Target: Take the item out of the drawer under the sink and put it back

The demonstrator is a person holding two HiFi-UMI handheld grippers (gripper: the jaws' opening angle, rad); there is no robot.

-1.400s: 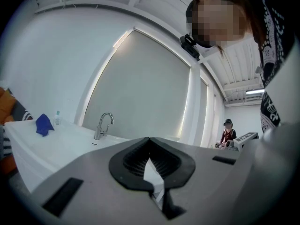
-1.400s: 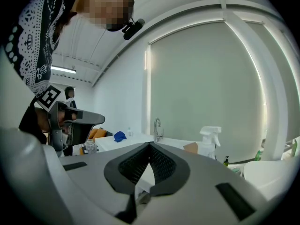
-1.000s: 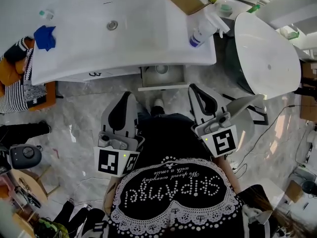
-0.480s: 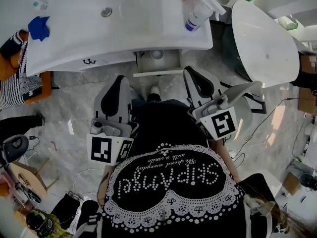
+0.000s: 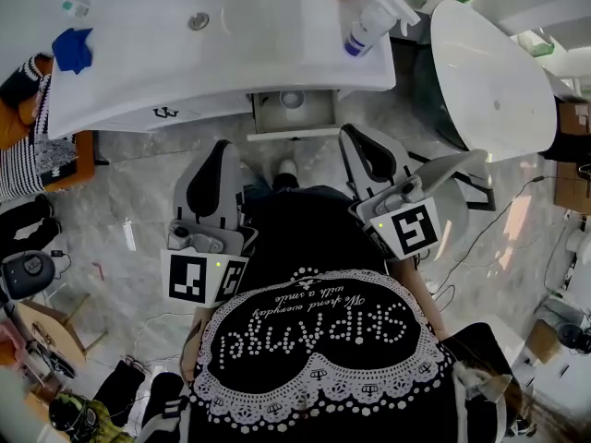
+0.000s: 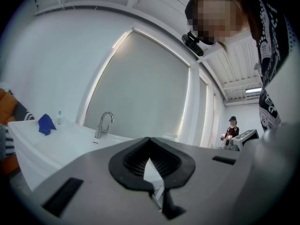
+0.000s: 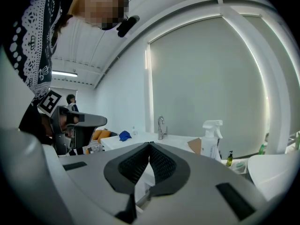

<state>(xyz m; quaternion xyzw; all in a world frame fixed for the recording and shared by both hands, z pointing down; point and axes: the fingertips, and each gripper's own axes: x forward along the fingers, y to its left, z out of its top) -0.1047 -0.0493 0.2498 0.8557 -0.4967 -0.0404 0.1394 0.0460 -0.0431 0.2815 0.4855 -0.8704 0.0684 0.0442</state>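
Jaws together on both grippers, nothing held, with the drawer under the sink standing open.

Left gripper (image 6: 149, 139) and right gripper (image 7: 150, 145) each show their ribbed pads meeting at the tips with nothing clamped between them. In the head view both are held level in front of the person's dark shirt (image 5: 314, 275), pointing toward the white sink counter (image 5: 212, 58) and well short of it. The drawer (image 5: 263, 115) is pulled out below the counter's front edge, and a small round white item (image 5: 292, 100) sits inside it. A spray bottle (image 5: 367, 26) and a blue cloth (image 5: 72, 50) rest on the counter.
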